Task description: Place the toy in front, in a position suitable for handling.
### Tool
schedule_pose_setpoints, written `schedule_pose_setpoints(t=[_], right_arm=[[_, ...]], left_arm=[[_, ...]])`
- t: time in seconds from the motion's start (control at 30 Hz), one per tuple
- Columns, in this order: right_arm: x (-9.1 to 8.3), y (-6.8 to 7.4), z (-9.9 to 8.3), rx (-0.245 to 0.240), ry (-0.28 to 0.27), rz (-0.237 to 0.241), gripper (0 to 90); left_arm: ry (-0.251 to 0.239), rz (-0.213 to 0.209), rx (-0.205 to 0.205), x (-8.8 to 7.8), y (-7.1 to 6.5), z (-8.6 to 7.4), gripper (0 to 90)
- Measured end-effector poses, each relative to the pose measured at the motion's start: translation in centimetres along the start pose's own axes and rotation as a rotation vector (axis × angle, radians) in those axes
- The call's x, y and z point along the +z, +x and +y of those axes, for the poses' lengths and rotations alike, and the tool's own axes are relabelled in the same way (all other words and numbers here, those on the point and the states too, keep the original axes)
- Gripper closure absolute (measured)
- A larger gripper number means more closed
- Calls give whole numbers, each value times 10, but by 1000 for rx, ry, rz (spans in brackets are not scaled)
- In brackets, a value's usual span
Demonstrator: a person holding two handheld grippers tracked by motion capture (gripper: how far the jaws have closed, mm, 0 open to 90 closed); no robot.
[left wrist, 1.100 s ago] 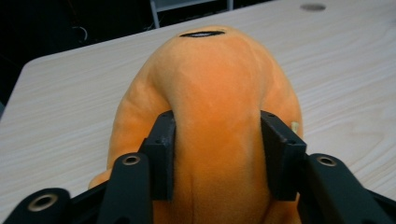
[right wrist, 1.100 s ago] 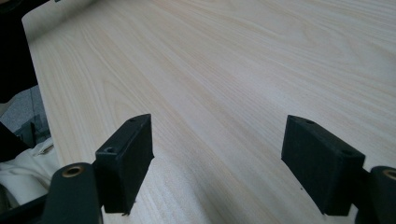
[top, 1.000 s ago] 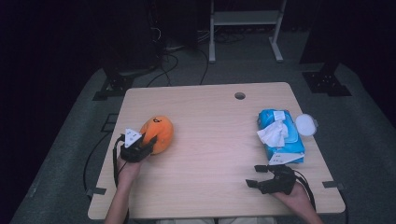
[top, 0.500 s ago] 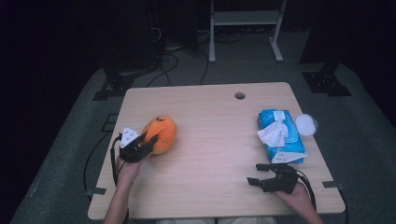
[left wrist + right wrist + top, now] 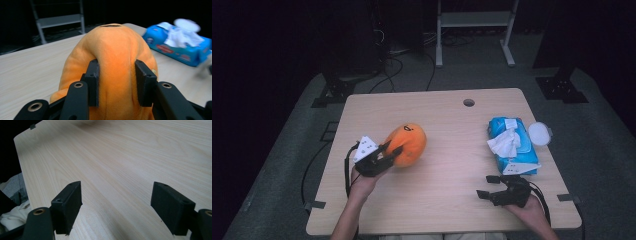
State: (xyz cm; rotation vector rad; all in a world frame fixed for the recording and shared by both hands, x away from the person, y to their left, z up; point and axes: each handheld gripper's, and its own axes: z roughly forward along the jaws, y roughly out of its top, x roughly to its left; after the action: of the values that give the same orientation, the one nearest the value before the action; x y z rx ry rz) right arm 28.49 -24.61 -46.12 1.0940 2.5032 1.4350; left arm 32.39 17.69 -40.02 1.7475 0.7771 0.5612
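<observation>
The orange plush toy (image 5: 408,144) sits over the left-centre part of the light wooden table (image 5: 447,190), a rounded, soft body with a small dark mark on its upper face. In the left gripper view the plush toy (image 5: 112,62) bulges between the two black pads (image 5: 93,82), which press into its fabric from either side and dent it, so the left gripper (image 5: 384,154) is pinching the toy firmly; whether the toy's underside touches the tabletop cannot be told from the high view. The person's left hand (image 5: 362,180) holds that gripper from below, with a white three-cornered plate on top of it and a black cable looping down toward the table's near left edge. Well apart from the toy, on the right side of the table, lies a blue pack of wet wipes (image 5: 512,145) with a white wipe pulled up through its opening and its round white lid (image 5: 539,133) flipped open at the far right side. Just in front of the pack, near the table's near right edge, the right gripper (image 5: 492,187) rests in the person's right hand (image 5: 527,207). In the right gripper view the right gripper (image 5: 117,207) has its jaws spread wide over bare wood grain, with nothing between them.
</observation>
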Motion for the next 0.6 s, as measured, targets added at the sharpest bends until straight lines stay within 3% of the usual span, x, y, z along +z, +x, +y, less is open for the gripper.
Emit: schedule_pose_setpoints(t=[0.2, 0.3, 0.43, 0.6], right_arm=[[-2, -1, 0, 6, -8, -5, 237], [-2, -2, 0, 3, -2, -9, 237], [-6, -3, 1, 5, -14, -23, 238], [-13, -8, 1, 22, -43, -37, 238]], left_arm=[[21, -59, 39, 10, -21, 2, 613], [38, -114, 64, 20, -39, 0, 612], [64, -151, 106, 29, -55, -4, 607], [79, -204, 118, 40, -69, -10, 605]])
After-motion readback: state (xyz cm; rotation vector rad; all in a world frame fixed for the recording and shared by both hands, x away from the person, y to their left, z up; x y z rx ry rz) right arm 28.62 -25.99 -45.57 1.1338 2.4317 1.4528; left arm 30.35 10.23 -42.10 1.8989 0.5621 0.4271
